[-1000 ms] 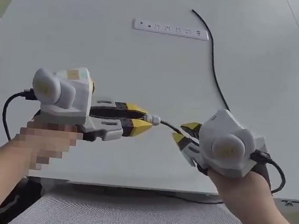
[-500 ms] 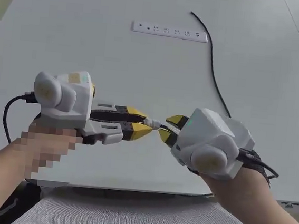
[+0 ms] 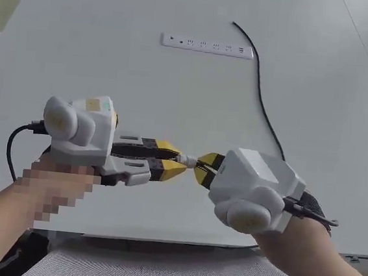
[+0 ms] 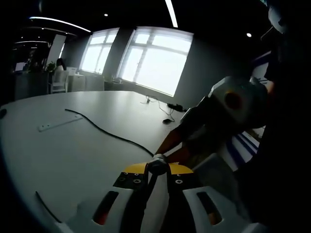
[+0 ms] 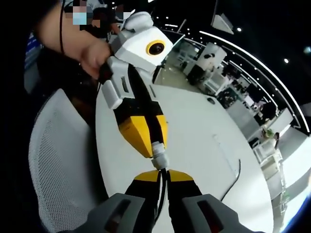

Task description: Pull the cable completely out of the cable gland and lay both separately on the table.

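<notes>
I am in an open-plan office. A long white meeting table (image 3: 114, 53) carries a power strip (image 3: 207, 46) at upper middle of the head view. Tall windows (image 4: 155, 63) and ceiling light strips (image 4: 171, 12) top the left gripper view. Rows of desks (image 5: 216, 56) stand upper right in the right gripper view, a mesh chair (image 5: 53, 160) lower left.

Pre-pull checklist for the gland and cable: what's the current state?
1. left gripper shut on cable gland: ok.
2. right gripper shut on cable right beside the gland: ok.
3. Cable out of gland: not ok, it runs into the gland.
4. Cable's tail loose on table, nothing on it: ok.
5. Bare table to lay both parts: ok.
6. power strip away from the grippers: ok.
</notes>
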`<action>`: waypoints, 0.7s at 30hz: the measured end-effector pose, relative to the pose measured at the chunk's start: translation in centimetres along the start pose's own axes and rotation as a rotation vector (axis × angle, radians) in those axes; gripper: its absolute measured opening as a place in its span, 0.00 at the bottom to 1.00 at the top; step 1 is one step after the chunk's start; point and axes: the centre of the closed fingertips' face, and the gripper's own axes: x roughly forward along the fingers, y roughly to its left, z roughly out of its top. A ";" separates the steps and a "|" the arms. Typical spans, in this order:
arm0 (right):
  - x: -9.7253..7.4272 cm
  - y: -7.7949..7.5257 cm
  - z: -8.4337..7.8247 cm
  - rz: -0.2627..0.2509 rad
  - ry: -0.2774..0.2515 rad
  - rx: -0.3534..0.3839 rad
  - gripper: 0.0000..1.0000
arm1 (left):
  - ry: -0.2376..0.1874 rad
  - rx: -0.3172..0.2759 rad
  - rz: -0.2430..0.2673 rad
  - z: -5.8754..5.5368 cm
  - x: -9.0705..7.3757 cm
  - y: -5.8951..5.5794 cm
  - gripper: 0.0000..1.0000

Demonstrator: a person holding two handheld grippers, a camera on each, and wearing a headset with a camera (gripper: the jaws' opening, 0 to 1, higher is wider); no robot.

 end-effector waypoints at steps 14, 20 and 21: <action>0.4 -0.7 -0.8 -0.011 0.008 0.100 0.00 | -0.001 0.014 0.016 0.1 0.4 0.4 0.15; 0.5 -1.4 -2.1 -0.025 0.029 0.154 0.00 | -0.006 0.009 0.016 0.2 0.2 0.6 0.15; 0.5 -1.5 -2.5 -0.030 0.038 0.171 0.00 | -0.007 0.008 0.016 0.2 0.2 0.7 0.15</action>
